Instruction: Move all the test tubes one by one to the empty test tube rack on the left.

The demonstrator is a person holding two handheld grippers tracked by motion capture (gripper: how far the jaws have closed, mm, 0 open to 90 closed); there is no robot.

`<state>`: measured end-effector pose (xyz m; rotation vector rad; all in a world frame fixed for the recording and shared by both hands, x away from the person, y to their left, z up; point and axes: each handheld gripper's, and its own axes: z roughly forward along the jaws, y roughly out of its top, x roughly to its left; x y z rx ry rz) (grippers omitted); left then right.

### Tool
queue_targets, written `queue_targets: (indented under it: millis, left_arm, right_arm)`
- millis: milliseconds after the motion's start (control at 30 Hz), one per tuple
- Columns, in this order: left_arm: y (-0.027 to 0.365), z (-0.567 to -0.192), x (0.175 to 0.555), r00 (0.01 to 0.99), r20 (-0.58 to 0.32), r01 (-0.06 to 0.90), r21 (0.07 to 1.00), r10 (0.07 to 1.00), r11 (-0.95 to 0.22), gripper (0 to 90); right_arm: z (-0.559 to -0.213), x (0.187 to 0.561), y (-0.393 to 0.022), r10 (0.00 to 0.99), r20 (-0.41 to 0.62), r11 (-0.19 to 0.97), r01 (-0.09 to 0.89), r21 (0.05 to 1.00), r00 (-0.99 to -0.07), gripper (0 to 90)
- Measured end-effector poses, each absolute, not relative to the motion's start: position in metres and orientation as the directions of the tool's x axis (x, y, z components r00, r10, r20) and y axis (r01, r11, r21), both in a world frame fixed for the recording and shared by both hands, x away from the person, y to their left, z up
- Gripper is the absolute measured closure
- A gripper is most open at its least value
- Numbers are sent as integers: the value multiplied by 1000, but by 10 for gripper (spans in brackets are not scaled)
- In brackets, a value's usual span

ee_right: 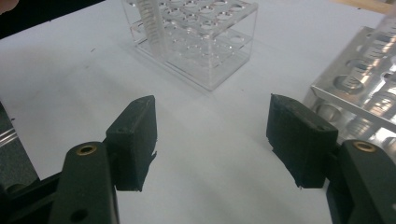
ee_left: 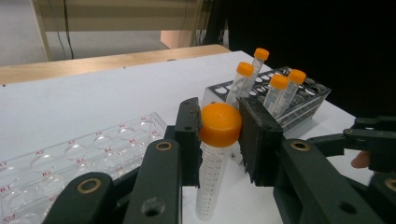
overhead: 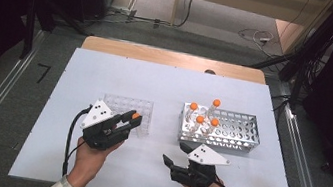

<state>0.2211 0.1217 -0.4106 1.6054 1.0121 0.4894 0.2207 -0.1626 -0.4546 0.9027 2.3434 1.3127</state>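
My left gripper (overhead: 133, 117) (ee_left: 219, 125) is shut on a clear graduated tube (ee_left: 211, 179) just below its orange cap (overhead: 136, 116). The tube hangs upright at the right front side of the clear plastic rack (overhead: 124, 105) (ee_left: 70, 158) (ee_right: 205, 42). In the right gripper view the tube's lower part (ee_right: 154, 23) shows against that rack. A metal rack (overhead: 234, 133) (ee_left: 308, 100) (ee_right: 355, 84) to the right holds several orange-capped tubes (overhead: 204, 114) (ee_left: 280, 88). My right gripper (overhead: 173, 153) (ee_right: 212, 135) stands open over bare table in front of the metal rack, with nothing between its pads.
Both racks stand on a white board (overhead: 107, 71) laid over a wooden table (overhead: 170, 56). Metal rails (overhead: 302, 165) run along the floor on both sides, and cables (overhead: 257, 36) lie beyond the far edge.
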Motion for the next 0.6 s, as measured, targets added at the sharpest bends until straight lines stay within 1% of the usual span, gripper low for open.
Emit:
queue_targets:
  millis: [433, 600]
  left_arm:
    - [139, -397, 232, 506, -222, 318, 946, 834, 60, 698]
    - [144, -393, 242, 484, -228, 301, 950, 845, 84, 698]
  right_arm:
    - [-453, 218, -197, 703, 59, 337, 405, 850, -709, 323]
    - [-451, 219, -202, 713, 64, 320, 406, 856, -698, 324]
